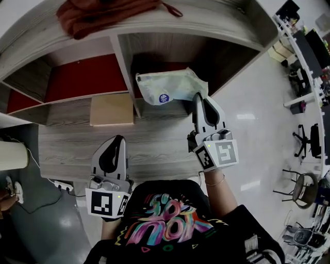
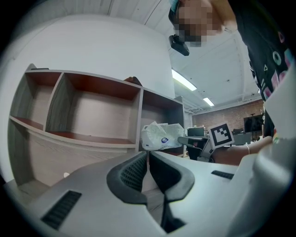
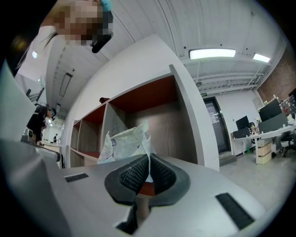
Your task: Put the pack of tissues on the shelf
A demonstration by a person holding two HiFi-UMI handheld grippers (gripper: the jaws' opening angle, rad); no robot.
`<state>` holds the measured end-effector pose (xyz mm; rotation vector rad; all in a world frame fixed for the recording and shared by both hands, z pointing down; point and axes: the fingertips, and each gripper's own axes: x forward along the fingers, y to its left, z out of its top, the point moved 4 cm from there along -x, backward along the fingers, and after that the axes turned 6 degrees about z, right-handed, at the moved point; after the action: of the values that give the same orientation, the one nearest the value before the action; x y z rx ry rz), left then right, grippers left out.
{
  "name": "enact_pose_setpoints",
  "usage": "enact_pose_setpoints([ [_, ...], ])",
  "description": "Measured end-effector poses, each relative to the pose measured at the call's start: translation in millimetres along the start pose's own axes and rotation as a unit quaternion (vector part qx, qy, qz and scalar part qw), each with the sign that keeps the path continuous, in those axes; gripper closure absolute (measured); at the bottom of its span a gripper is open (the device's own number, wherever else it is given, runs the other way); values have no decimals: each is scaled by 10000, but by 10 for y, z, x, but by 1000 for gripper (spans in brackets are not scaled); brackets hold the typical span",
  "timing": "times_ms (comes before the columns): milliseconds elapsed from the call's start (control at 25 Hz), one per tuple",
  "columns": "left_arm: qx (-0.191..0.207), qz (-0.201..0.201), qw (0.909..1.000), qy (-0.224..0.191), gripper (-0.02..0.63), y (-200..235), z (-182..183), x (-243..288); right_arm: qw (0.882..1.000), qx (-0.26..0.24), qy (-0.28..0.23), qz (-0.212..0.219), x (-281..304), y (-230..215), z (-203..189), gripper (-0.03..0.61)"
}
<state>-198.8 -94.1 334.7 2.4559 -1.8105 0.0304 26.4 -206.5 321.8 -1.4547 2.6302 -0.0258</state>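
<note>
at the mouth of the right-hand compartment of the shelf (image 1: pixel 216 26): pack of tissues (image 1: pixel 167 87) (image 3: pixel 122 141), white crinkled wrapper, small round blue mark on the visible side, lying partly inside the opening and partly over its front edge. whether resting on the compartment floor or held just off it: cannot tell.

right gripper (image 1: pixel 200 103) (image 3: pixel 149 159): jaws pressed together on a thin flap of the wrapper at the pack's right end. pinch plain in the right gripper view, flap rising from between the ribbed pads (image 3: pixel 134 173), bulk of the pack beyond the tips and to their left. marker cube (image 1: pixel 219 154) at the wrist end. thin bracelet (image 1: pixel 215 181) on that wrist.

left gripper (image 1: pixel 116 147) (image 2: pixel 148 155): jaws pressed together, nothing between them. held low over the wood-grain ledge (image 1: pixel 67 149) in front of the compartments, well apart from the pack, tips pointing towards the shelf.

shelf: grey wood-grain frame, dark red back panels, upright divider (image 1: pixel 124 72) between the left and right compartments.

light wooden block (image 1: pixel 112 109): on the ledge at the foot of the divider, just left of the pack, apart from it.

reddish-brown cloth (image 1: pixel 103 13): bunched on the shelf top.

power strip (image 1: pixel 63 185) with cable: on the grey floor at left.

office chairs (image 1: pixel 304 139): well off to the right across the pale floor.
</note>
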Motion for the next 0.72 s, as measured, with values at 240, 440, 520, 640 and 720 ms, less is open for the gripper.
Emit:
enact_pose_setpoints([
  [240,-42,-23,9999,137,578,122,-87,134,9995,-176,14,-261,296,-140,-175,561],
  [440,-73,-25,9998,171,578,157,-117,148,9986,-259,46,-466,432,-231,-285,561],
  [520,-88,-13,9998,170,578,188,-130,136,9981,-251,82,-558,474,-251,-340,561],
  [640,-118,22,9998,188,578,290,-187,86,9973,-181,177,-692,553,-219,-458,561],
  [720,-136,41,9997,198,578,322,-210,57,9966,-142,242,-776,590,-211,-525,561],
])
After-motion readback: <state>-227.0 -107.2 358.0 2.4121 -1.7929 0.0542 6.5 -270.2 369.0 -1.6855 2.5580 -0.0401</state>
